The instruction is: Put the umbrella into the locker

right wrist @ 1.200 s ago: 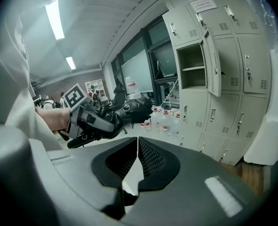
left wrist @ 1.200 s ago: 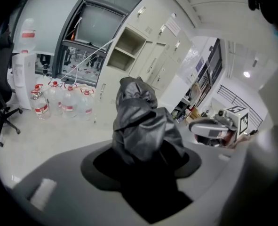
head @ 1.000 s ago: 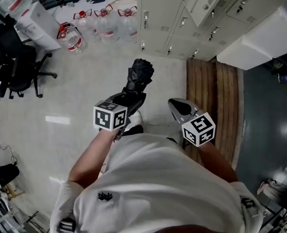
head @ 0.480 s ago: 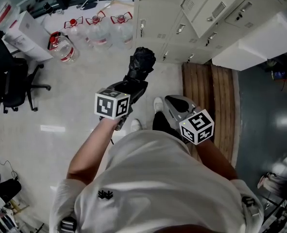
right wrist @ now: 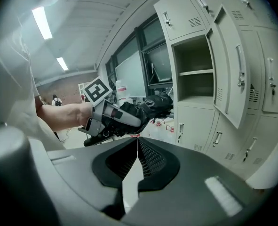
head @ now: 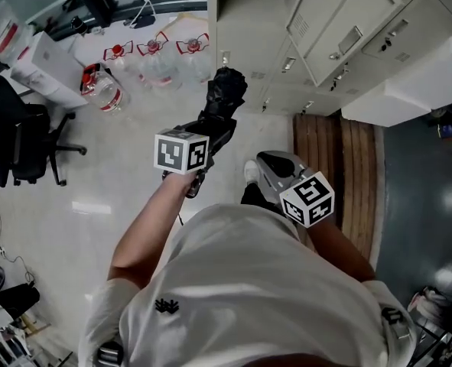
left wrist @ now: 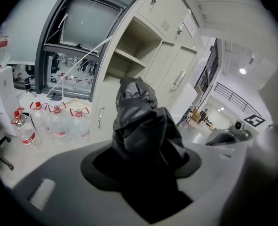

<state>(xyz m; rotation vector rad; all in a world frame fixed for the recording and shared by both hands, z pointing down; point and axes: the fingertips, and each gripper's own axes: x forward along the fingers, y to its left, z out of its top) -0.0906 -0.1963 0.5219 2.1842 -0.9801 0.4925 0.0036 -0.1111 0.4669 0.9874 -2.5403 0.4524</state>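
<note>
A black folded umbrella (head: 224,98) sticks out forward from my left gripper (head: 214,128), which is shut on its lower part. In the left gripper view the umbrella (left wrist: 143,126) fills the space between the jaws and hides the fingertips. It points toward the open locker (left wrist: 134,46), a beige compartment with a shelf. My right gripper (head: 275,167) is held lower right of the left one, shut and empty, and its jaws meet in a thin line (right wrist: 138,142). The right gripper view shows the umbrella (right wrist: 154,105) to the left of the open locker (right wrist: 193,72) and its swung-out door (right wrist: 230,65).
Several large water bottles (head: 157,56) stand on the floor left of the lockers. White boxes (head: 38,60) and a black office chair (head: 19,140) are at the far left. A wooden slatted platform (head: 336,167) lies at the foot of the lockers on the right.
The person has stepped toward the lockers, carrying both grippers forward. The umbrella tip is now closer to the locker fronts. The grip on the umbrella looks unchanged.
</note>
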